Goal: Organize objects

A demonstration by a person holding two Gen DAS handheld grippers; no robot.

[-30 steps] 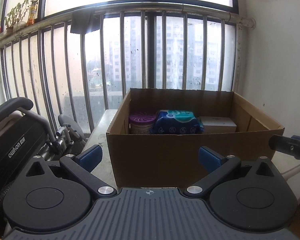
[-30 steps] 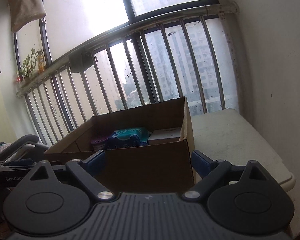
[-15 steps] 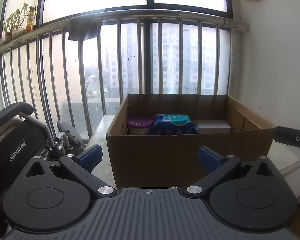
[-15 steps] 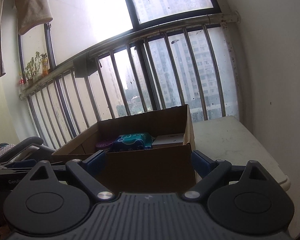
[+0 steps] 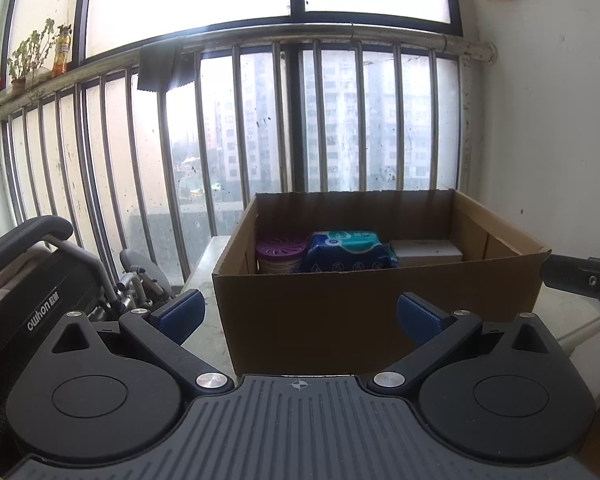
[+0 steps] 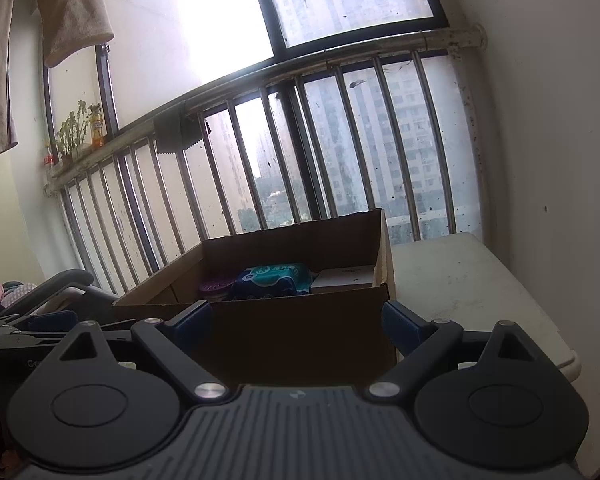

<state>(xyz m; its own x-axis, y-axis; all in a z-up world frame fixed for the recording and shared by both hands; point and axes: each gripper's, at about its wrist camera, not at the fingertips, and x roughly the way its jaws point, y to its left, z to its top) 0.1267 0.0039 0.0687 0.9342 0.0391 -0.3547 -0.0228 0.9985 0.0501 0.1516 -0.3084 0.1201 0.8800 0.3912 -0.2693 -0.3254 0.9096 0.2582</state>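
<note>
Both grippers empty, held back on near side of the cardboard box [image 5: 380,320]; left gripper [image 5: 300,314] jaws spread wide, blue pads either side of box's near wall w/ nothing between them; right gripper [image 6: 298,322] same, wide open, holding nothing. Box sits on a pale table [image 6: 468,280] by the window bars [image 5: 236,128], right wall close. Task things already in box, lined along far wall: purple-lid tub [image 5: 281,254] at left, blue/teal soft pack [image 5: 348,251] in middle touching tub, white flat box [image 5: 426,251] at right just beside pack. Handling guess: soft pack looks like wipes, squashy, slick film, light-ish, so pinch across short width mid-body, not the ends, or it sags/slips. Tub looks rigid, round, lid prob. pops off, so grip body sides below lid, not the lid rim; can roll out of flat pads. White box stiff but thin card, crushable, take across narrow sides w/ light squeeze. Cardboard box itself light, walls flex, if shifting it pinch a wall near a corner, or one gripper per side. Black wheelchair-like frame [image 5: 40,280] at left near, crowds left gripper's swing. Contents' near part hidden behind box wall, can't tell what else is inside
</note>
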